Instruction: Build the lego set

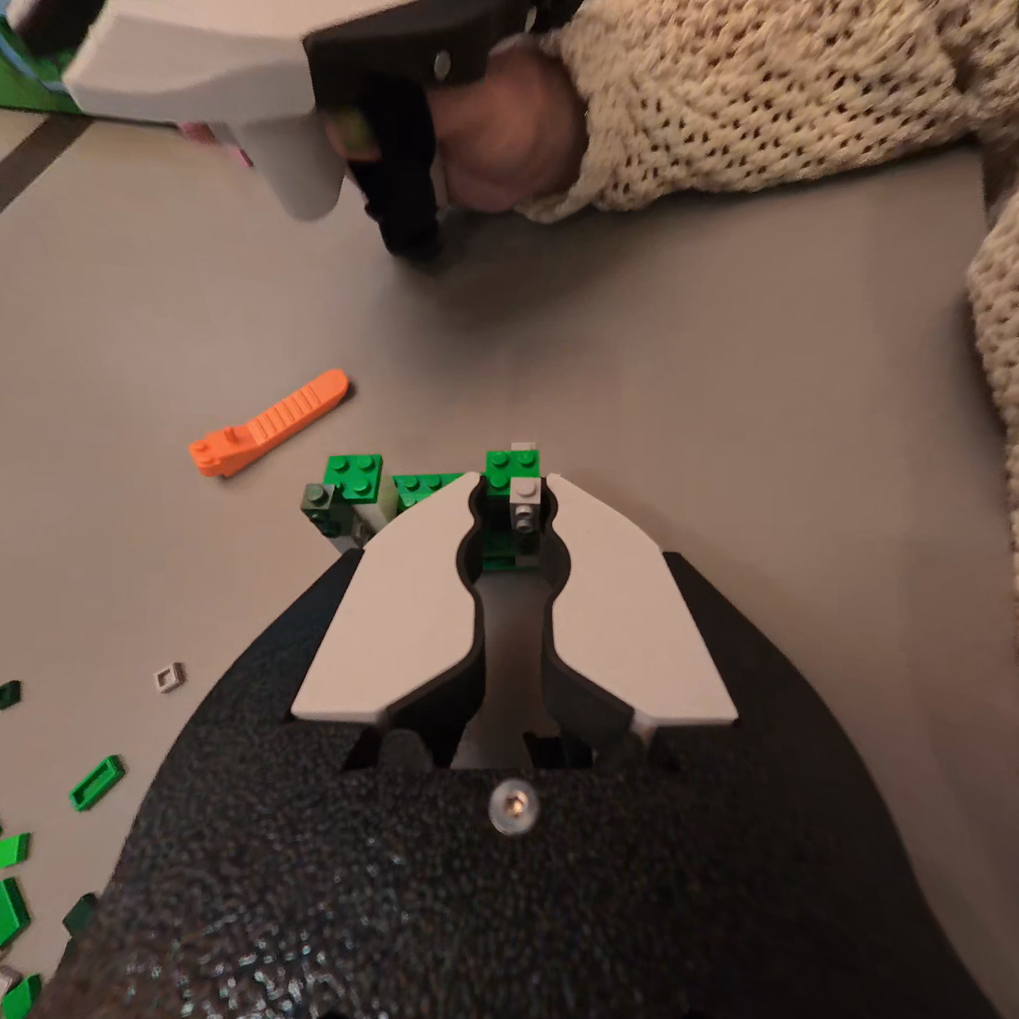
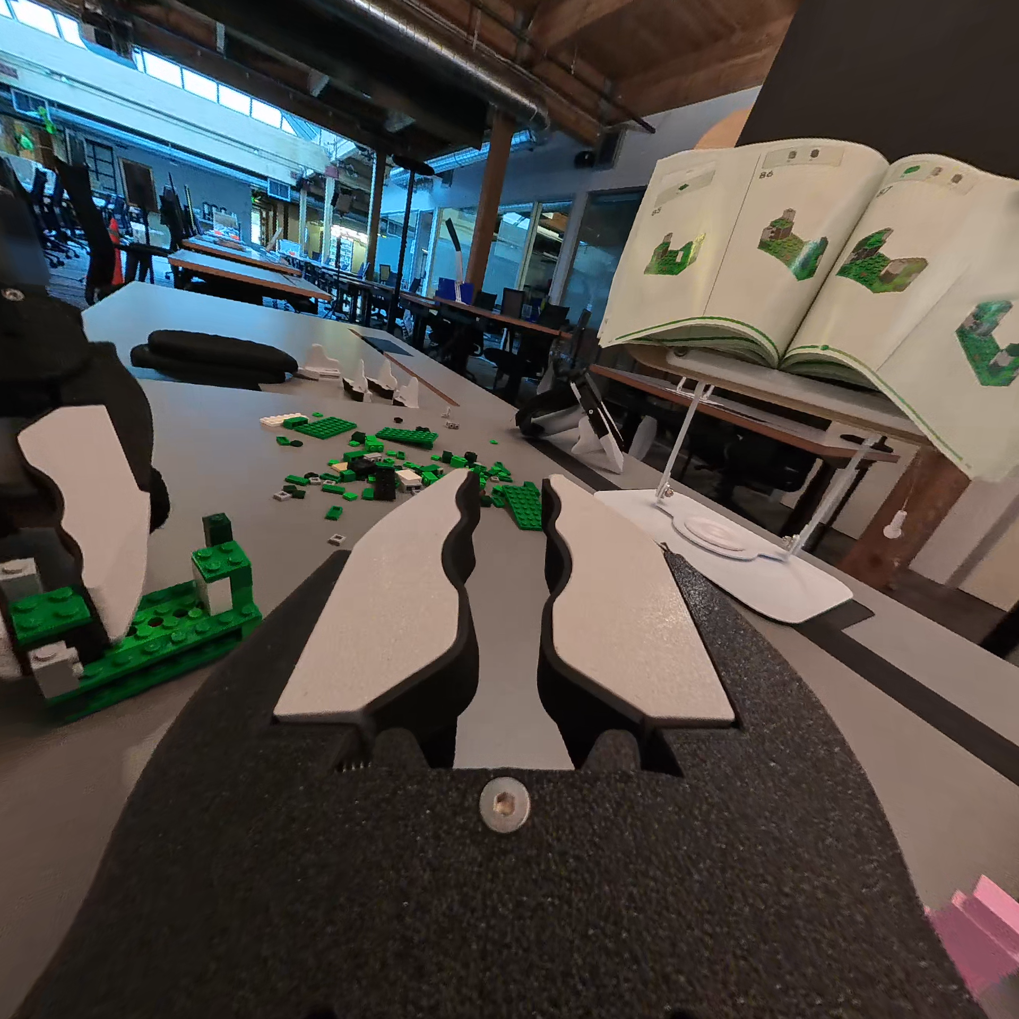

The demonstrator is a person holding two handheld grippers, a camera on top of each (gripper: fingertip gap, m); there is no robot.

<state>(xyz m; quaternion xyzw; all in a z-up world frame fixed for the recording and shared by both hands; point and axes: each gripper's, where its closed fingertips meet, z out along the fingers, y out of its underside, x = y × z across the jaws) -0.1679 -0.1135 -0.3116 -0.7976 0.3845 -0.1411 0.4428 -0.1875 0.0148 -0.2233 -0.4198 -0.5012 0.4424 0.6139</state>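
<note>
The green and grey lego build (image 1: 353,485) stands on the grey table. My left gripper (image 1: 513,496) is shut on its right column, a green brick with a light grey brick (image 1: 524,493) on it. In the right wrist view the build (image 2: 182,617) is at the lower left, with one of the left gripper's fingers (image 2: 94,524) resting down on it. My right gripper (image 2: 510,485) is open and empty, above the table and right of the build. From the left wrist view, one of its fingers (image 1: 298,165) shows blurred beyond the build, held by a hand in a cream knit sleeve.
An orange brick separator (image 1: 270,422) lies left of and beyond the build. A pile of loose green, black and white bricks (image 2: 386,468) and a green wedge plate (image 2: 521,504) lie ahead of the right gripper. An open instruction book (image 2: 772,248) sits on a white stand (image 2: 728,546) at the right. Loose green pieces (image 1: 96,783) lie at the left. My right fingertips sit around 15 centimetres from my left ones.
</note>
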